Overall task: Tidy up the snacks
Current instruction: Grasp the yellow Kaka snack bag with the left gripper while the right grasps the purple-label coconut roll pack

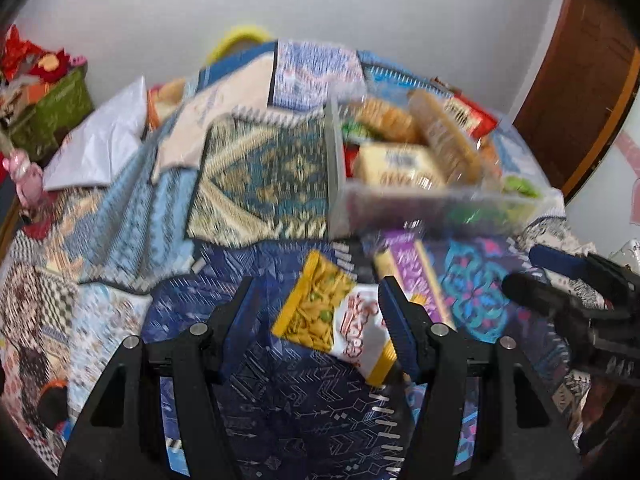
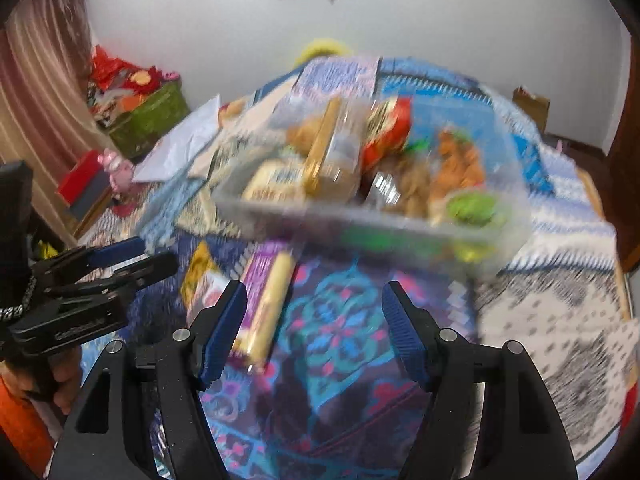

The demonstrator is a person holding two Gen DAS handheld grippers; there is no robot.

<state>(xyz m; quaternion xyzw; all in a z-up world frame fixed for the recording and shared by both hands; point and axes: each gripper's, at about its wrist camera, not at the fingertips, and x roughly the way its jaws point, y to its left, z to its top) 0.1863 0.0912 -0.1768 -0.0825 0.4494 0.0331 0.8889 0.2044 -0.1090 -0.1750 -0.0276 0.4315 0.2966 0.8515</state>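
A clear plastic bin (image 1: 400, 204) full of snack packets stands on the patterned bedspread; it also shows in the right wrist view (image 2: 360, 224). A yellow and white snack packet (image 1: 340, 316) lies between the fingers of my open left gripper (image 1: 316, 312), untouched by either pad as far as I can tell. A purple biscuit pack (image 1: 416, 276) lies beside it, and shows in the right wrist view (image 2: 268, 300) near the left finger of my open, empty right gripper (image 2: 314, 320). The yellow packet (image 2: 200, 276) shows there too. Both views are blurred.
Folded patterned cloths (image 1: 260, 184) and a white bag (image 1: 100, 140) lie at the back left of the bed. A green box (image 1: 52, 112) with red items stands at far left. A brown door (image 1: 592, 80) is at right. The right gripper shows in the left view (image 1: 580, 280).
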